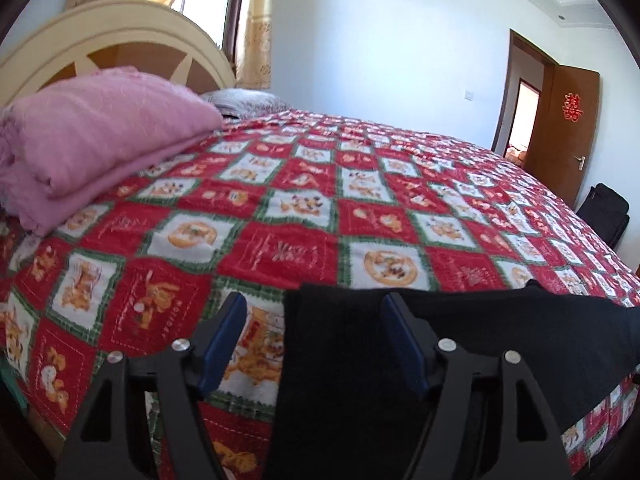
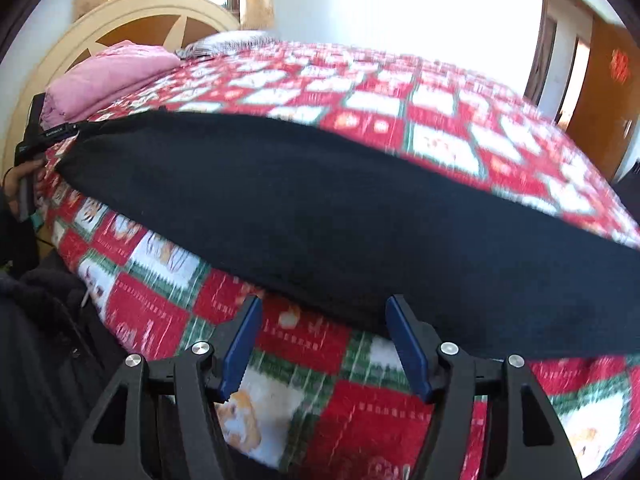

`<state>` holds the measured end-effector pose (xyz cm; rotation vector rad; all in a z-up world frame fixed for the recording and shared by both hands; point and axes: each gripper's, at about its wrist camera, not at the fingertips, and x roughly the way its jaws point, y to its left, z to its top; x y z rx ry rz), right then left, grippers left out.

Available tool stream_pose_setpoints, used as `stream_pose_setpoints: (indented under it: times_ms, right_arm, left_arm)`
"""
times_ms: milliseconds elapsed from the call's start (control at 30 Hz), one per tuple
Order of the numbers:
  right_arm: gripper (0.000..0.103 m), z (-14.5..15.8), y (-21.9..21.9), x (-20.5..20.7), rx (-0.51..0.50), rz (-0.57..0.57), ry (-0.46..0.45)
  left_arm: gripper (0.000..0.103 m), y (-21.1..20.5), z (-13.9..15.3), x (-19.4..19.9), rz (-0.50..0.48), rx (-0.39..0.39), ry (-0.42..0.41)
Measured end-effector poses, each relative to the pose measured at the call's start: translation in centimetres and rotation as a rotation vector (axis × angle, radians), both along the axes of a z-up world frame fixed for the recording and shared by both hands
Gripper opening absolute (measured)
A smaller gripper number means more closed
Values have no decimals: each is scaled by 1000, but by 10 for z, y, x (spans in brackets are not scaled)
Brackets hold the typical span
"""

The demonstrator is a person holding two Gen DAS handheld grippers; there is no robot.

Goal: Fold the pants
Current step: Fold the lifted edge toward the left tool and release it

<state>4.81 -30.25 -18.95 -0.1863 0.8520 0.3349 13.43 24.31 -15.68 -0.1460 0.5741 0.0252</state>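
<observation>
The black pants (image 2: 320,208) lie flat along the near edge of the bed (image 1: 320,208), a long dark band running from my left gripper's side across to the right. In the left wrist view one end of the pants (image 1: 340,360) sits between my left gripper's (image 1: 312,340) blue pads, but the pads stand apart from the cloth, so that gripper is released and grasping nothing. My right gripper (image 2: 324,344) also stands spread, its tips at the near hem of the pants over the red, white and green checked bedspread (image 2: 360,412); nothing is pinched there either. At the left edge of the right wrist view I see a hand (image 2: 18,178) on the other gripper's handle. Farther up the bed, a folded pink blanket (image 1: 92,136) rests near the cream headboard (image 1: 120,36). A brown door (image 1: 564,128) stands ajar on the far wall.
</observation>
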Motion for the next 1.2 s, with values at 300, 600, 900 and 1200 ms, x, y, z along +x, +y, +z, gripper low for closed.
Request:
stream_pose_setpoints:
  times_ms: [300, 600, 900, 1200]
  right_arm:
    - [65, 14, 31, 14, 121, 90, -20]
    - [65, 9, 37, 18, 142, 105, 30]
    - [65, 61, 66, 79, 323, 149, -8]
    - [52, 51, 186, 189, 528, 239, 222]
  left_arm:
    - [88, -85, 9, -1, -223, 56, 2]
    - [93, -115, -27, 2, -275, 145, 121]
    - [96, -116, -33, 2, -266, 127, 96]
    - [102, -118, -38, -5, -275, 141, 52]
